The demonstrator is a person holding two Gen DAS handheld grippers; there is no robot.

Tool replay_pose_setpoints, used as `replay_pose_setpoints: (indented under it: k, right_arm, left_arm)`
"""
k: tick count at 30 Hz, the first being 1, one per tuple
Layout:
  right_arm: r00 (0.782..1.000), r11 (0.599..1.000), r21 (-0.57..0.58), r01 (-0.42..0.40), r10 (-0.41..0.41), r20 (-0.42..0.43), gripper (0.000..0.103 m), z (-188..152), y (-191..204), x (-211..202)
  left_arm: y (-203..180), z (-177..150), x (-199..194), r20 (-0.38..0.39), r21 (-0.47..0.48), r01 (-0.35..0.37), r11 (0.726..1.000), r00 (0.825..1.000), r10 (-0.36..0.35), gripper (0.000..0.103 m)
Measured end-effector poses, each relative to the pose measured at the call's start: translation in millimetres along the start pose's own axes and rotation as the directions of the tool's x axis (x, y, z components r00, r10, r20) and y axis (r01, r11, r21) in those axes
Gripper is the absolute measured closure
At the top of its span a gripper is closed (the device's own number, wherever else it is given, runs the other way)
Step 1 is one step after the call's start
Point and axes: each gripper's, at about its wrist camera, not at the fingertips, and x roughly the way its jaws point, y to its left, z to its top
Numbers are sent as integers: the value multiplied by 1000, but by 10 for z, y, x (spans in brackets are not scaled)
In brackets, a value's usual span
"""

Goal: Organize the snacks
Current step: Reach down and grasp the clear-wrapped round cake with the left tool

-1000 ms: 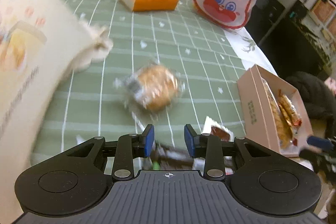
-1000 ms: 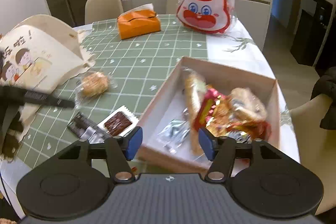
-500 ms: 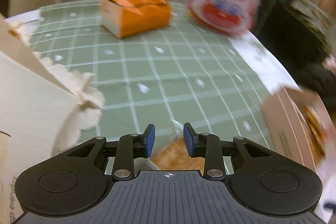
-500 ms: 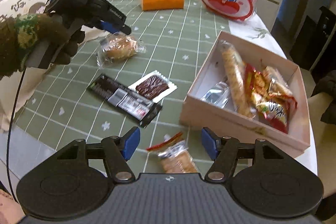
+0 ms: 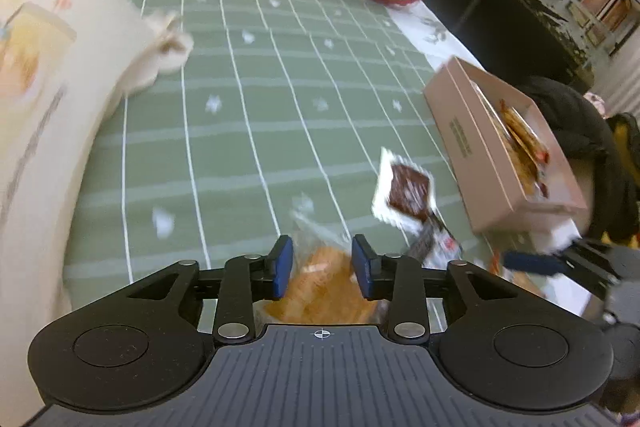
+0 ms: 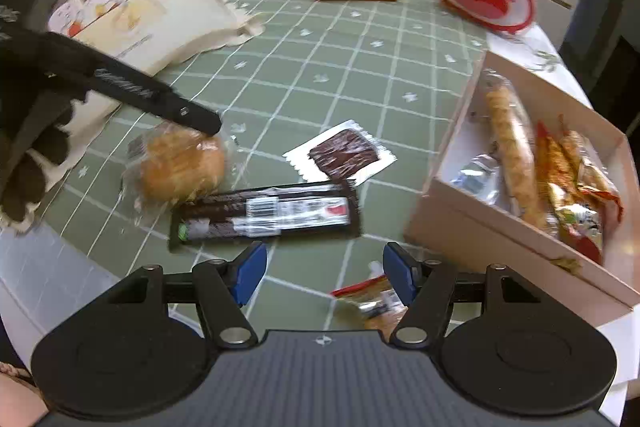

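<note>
Left gripper (image 5: pixel 322 273) brought down over wrapped bun (image 6: pixel 180 165) on green tablecloth (image 5: pixel 240 131); jaws just widened, bun straddled, not yet clamped. Right gripper (image 6: pixel 324 277) unclenched, empty. Box (image 6: pixel 516 239) transfer judged next.

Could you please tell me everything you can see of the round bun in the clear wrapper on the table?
The wrapped bun is round and golden-brown, sealed in crinkled clear plastic. It lies on the green checked tablecloth, close beside the long dark snack bar. The left gripper has come down over it; its jaws have just been opening and the bun sits between the blue pads. Whether they press on it is unclear.
</note>
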Motion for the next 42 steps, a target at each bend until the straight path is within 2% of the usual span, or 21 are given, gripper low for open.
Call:
replay_pose_setpoints:
  k: [3, 6, 8, 12, 14, 17, 20, 23, 26, 30, 33, 36, 39, 42]
  right_arm:
    - [1000, 999, -31, -16, 16, -16, 38, -24, 97, 18]
    - [1000, 998, -54, -17, 16, -16, 38, -65, 139, -15]
    - [1000, 999, -50, -16, 15, -17, 38, -100, 114, -43]
    - [1000, 1000, -13, 3, -4, -25, 38, -233, 8, -127]
    - [999, 1000, 4, 22, -22, -25, 38, -298, -45, -173]
    - [998, 998, 32, 51, -50, -29, 38, -395, -136, -254]
    - [997, 995, 63, 78, -76, -30, 38, -490, -219, -344]
    - [995, 991, 93, 94, -91, -39, 38, -584, -279, -409]
    - [993, 988, 103, 111, -107, -45, 38, -671, -301, -462]
    - [992, 986, 117, 120, -115, -49, 38, -755, -310, -509]
    - [992, 984, 127, 124, -118, -54, 38, -804, -300, -521]
    - [991, 983, 133, 125, -117, -63, 38, -838, -281, -514]
    - [991, 984, 131, 123, -115, -61, 38, -849, -260, -514]
    - [992, 985, 123, 119, -112, -59, 38, -839, -218, -499]
  left_arm:
    - [-119, -131, -162, 15, 44, -56, 997, 998, 55, 65]
    - [-302, -198, -398, 82, 115, -135, 984, 989, 126, 65]
    - [-439, -224, -506, 106, 163, -162, 973, 984, 146, 65]
    - [-714, -329, -404, 90, 305, -221, 926, 975, 203, 64]
    - [-788, -397, -257, 61, 342, -270, 900, 962, 265, 65]
    - [-831, -459, -119, 29, 352, -252, 901, 966, 258, 62]
    - [-890, -475, -76, 9, 376, -188, 907, 980, 199, 62]
    - [-914, -464, -43, -7, 389, -159, 907, 984, 176, 62]
    - [-890, -435, -97, 12, 387, -179, 904, 982, 189, 62]
    - [-787, -375, -169, 43, 364, -262, 894, 963, 265, 63]
    - [-724, -374, -131, 7, 345, -257, 903, 963, 271, 61]
    - [-770, -403, -113, 11, 365, -255, 895, 963, 269, 55]
    - [-767, -396, -103, 5, 345, -233, 910, 969, 246, 49]
    - [-735, -380, -99, 2, 327, -221, 919, 973, 233, 47]
